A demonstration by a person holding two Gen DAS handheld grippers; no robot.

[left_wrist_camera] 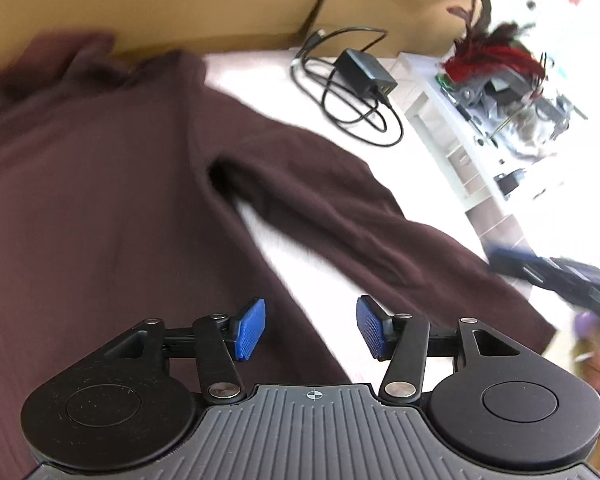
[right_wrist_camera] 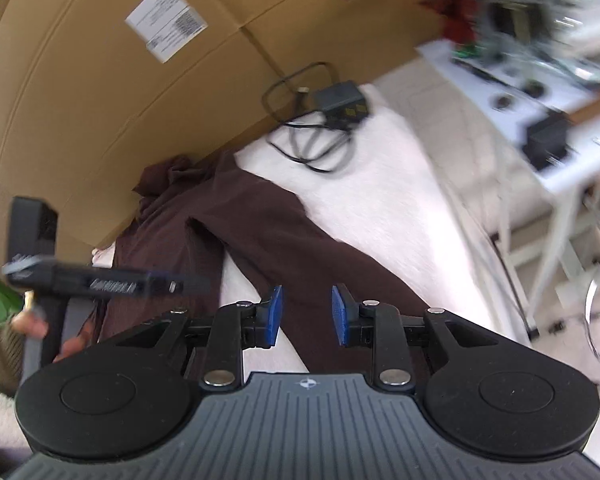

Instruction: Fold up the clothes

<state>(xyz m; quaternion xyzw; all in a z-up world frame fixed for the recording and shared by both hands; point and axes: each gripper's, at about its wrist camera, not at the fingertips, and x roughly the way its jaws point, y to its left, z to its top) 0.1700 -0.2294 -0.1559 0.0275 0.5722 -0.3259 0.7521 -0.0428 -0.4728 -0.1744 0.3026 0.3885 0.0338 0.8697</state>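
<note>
A dark brown long-sleeved sweater lies spread flat on a white fleecy surface, its collar bunched against a cardboard box. One sleeve stretches out to the right. My left gripper hovers open over the sweater's side edge, with nothing between its blue pads. In the right wrist view the sweater runs from the box towards me. My right gripper stands open above the sleeve's lower end, its pads apart and gripping no cloth. The left gripper shows blurred at the left, held by a hand.
A large cardboard box walls off the far side. A black charger with looped cable lies on the white surface by the box. A white shelf unit with cluttered parts and a red feathery thing stands to the right.
</note>
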